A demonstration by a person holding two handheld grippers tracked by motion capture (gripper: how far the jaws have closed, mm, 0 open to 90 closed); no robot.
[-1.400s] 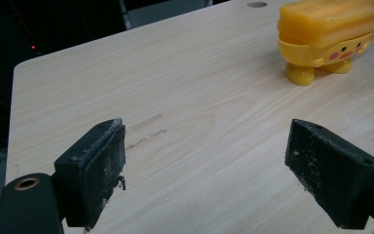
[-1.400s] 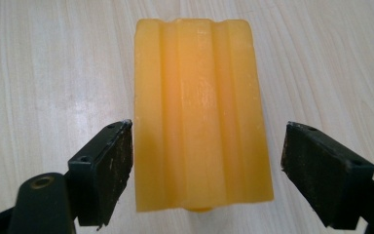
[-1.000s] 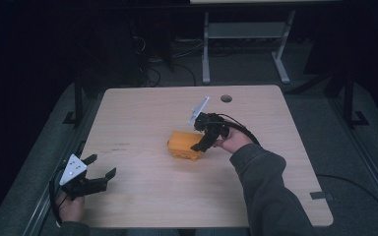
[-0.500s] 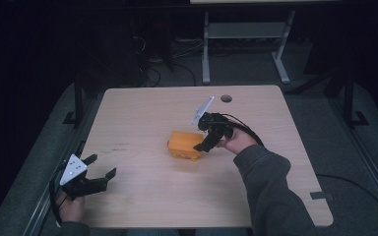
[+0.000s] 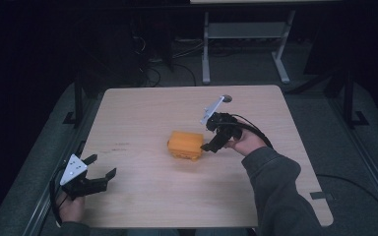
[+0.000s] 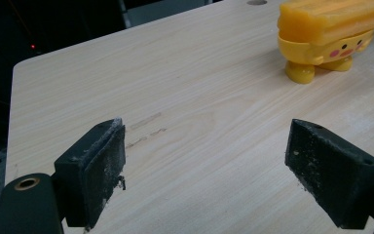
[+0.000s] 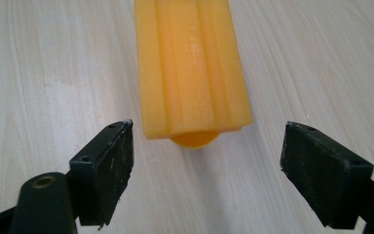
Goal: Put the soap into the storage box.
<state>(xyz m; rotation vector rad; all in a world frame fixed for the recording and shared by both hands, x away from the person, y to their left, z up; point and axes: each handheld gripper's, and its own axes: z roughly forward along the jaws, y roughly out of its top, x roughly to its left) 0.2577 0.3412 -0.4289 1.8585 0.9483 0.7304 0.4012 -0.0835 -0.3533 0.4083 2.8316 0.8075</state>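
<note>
An orange-yellow toy (image 5: 186, 145) with a flat ribbed top, short round feet and a small painted face stands near the middle of the wooden table (image 5: 142, 113). My right gripper (image 5: 210, 139) is open just to the toy's right, jaws spread wide and apart from it. In the right gripper view the toy (image 7: 190, 68) lies straight ahead between the two pads, its near end a little beyond them. My left gripper (image 5: 101, 169) is open at the table's front left corner, nothing between its jaws. From the left gripper view the toy (image 6: 328, 34) stands far off at the upper right.
A round cable hole (image 5: 226, 99) sits at the table's far edge. Behind the table, on the dark floor, stand a white metal frame (image 5: 243, 44) and loose cables (image 5: 152, 73). A faint scuff mark (image 6: 146, 131) crosses the wood ahead of my left gripper.
</note>
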